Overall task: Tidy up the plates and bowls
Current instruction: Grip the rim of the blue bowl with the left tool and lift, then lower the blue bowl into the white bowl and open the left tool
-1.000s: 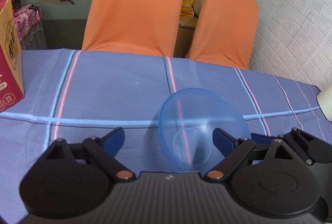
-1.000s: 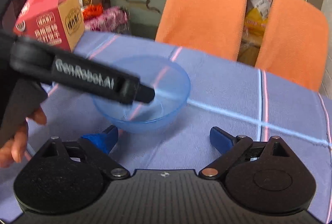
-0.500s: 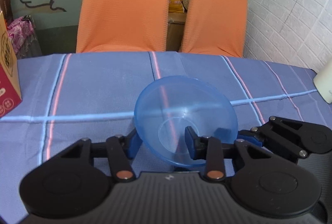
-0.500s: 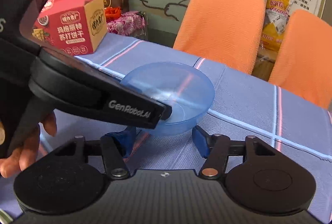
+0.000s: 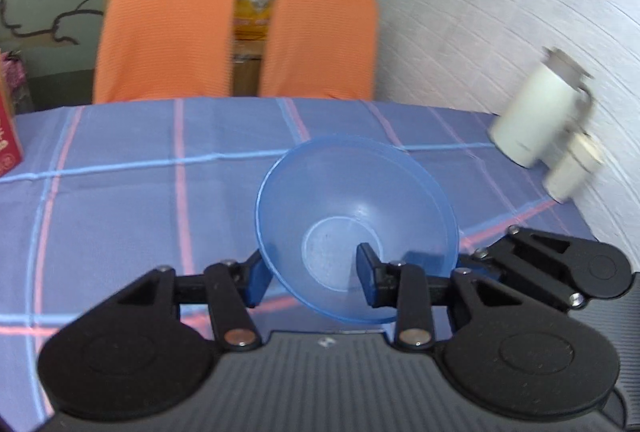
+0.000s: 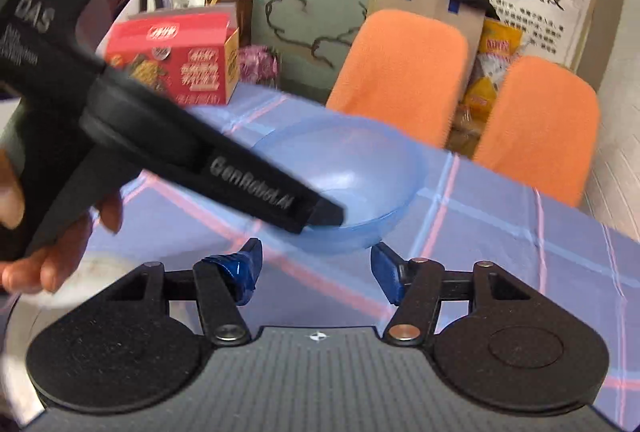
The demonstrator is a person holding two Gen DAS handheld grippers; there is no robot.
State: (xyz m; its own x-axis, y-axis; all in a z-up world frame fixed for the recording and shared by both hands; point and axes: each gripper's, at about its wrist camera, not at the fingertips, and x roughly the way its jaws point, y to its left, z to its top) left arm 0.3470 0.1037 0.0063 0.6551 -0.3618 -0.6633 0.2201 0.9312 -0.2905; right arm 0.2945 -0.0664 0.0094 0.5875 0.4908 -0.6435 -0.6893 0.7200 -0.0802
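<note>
- left tool point(image 5: 312, 278): fingers closed onto the near wall of the translucent blue bowl point(image 5: 356, 228), one blue pad outside the wall, the other inside near the base ring.
- the bowl is tilted, its opening turned toward the left wrist camera; it is over the tabletop point(image 5: 120, 199) with its purple cloth with pink and light-blue stripes. cannot tell whether it touches the cloth.
- right tool point(image 6: 316, 272): fingers set apart, nothing between them; it sits just below and beside the bowl, not gripping it.
- in the right wrist view a hand point(image 6: 52, 256) holds the left tool's black handle; a white rounded rim point(image 6: 76, 286) shows beneath that hand, blurred.
- a red carton point(image 6: 180, 65) stands at the far left of the tabletop.
- a white flask point(image 5: 540, 111) and a small white cup point(image 5: 572, 171) stand by the brick wall, right edge.
- two orange-covered chairs point(image 5: 168, 31) beyond the tabletop.
</note>
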